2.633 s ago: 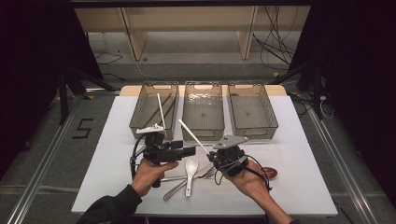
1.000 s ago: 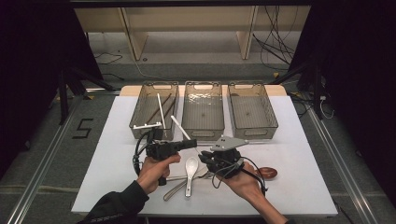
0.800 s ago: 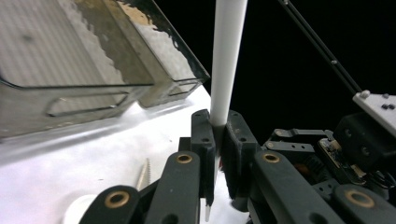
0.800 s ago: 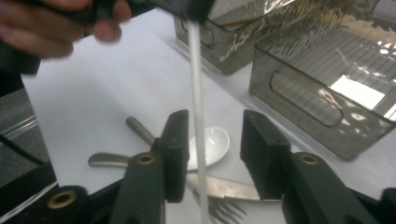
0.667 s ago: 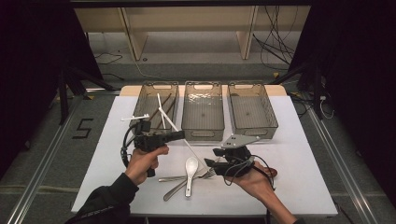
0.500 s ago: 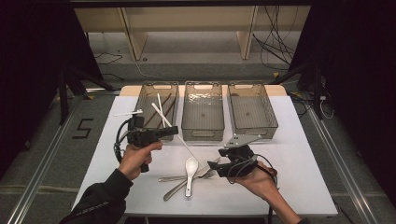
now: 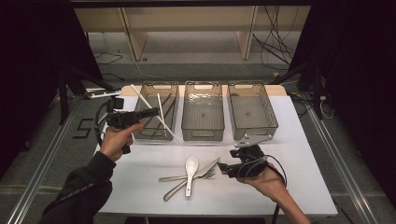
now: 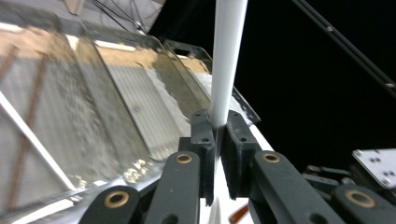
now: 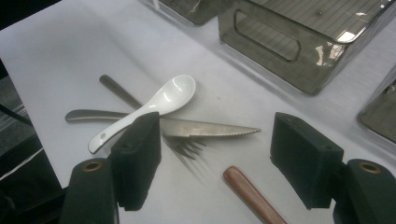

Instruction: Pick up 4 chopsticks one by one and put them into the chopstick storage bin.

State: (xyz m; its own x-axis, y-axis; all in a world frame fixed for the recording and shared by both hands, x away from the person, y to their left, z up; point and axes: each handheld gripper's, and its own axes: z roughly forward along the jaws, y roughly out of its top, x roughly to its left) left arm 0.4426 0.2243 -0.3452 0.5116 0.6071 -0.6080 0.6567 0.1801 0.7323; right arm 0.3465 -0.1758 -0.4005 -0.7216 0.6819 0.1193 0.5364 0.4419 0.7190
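My left gripper [image 7: 156, 112] is raised at the near left corner of the left bin [image 7: 162, 86], shut on a long white chopstick [image 7: 142, 96] that slants across the bin. In the left gripper view the chopstick [image 8: 228, 56] rises straight out of the closed gripper [image 8: 217, 126]. My right gripper [image 7: 223, 167] sits low over the table, right of a white spoon [image 7: 190, 167], a knife [image 7: 208, 166] and a fork. Its jaws have just been opening and stand open [image 9: 217, 129], with nothing pressed between them; the knife [image 9: 205, 128] and a wooden handle [image 9: 252, 196] lie on the table beyond.
Three smoky clear bins stand in a row at the back of the white table [image 7: 299, 186]: the left one holds brown chopsticks and a second white stick [image 7: 160, 106]; the middle bin [image 7: 202, 136] and right bin [image 7: 272, 114] look bare. Dark floor and rails flank the table.
My left gripper has carried the white chopstick leftward and up, away from the right gripper and toward the left bin. The right gripper's jaws have spread wide and it has drifted right.
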